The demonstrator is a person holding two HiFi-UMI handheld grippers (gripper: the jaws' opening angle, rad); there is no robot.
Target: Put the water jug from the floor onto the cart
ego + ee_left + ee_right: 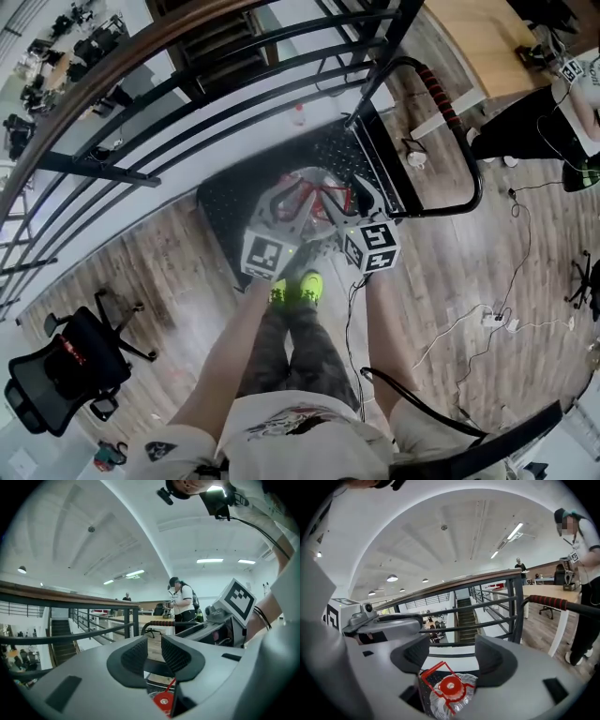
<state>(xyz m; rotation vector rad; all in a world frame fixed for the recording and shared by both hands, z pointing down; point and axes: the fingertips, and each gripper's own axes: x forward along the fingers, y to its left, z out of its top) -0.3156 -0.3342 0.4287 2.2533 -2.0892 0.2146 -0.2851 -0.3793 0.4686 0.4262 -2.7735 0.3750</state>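
**Head view:** A black flat-deck metal cart (230, 202) with a black tubular push handle lies at 12 o'clock from the person's bright green shoes (298, 289). A clear plastic water jug with a red cap and red carry handle (314, 187) stands at the deck's 6 o'clock edge, partly covered by the two grippers. The left gripper (286, 208) is at the jug's 8 o'clock and the right gripper (349, 202) at its 4 o'clock. A black metal railing with a wooden handrail (84, 167) crosses from 9 to 1 o'clock. A black office chair (61, 370) sits at 8 o'clock on the wooden floor.

**Left gripper view:** The jaws stand a narrow gap apart with nothing between the pads. The jug's red cap shows below them at 6 o'clock.

**Right gripper view:** The jaws are spread wide and the pads touch nothing. The jug's cap and handle show low in the gap at 6 o'clock, with the railing beyond.
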